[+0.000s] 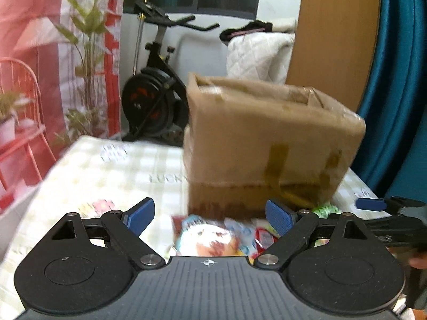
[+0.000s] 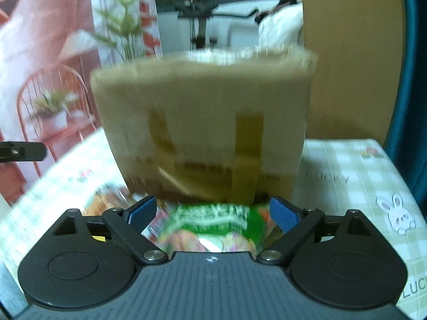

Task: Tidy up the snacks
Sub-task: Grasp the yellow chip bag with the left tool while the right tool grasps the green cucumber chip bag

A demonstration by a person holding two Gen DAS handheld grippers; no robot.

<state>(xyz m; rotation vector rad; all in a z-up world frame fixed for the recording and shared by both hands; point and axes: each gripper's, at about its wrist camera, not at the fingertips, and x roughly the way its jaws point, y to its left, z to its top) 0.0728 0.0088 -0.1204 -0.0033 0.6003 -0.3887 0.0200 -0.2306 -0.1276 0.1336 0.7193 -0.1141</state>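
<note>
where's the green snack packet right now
In the right wrist view, the green snack packet lies on the checked tablecloth, just before the cardboard box.

The box (image 1: 269, 138) is brown cardboard, matt, with strips of darker glossy tape. The bench (image 2: 347, 170) has a smooth checked cloth with printed pictures. The snack packets (image 1: 213, 236) are glossy plastic film, and so is the green packet (image 2: 213, 221). The left hand-held gripper (image 1: 210, 217) is matt black plastic with metal pins; its pads (image 1: 279, 217) are blue and finely ribbed.
</note>
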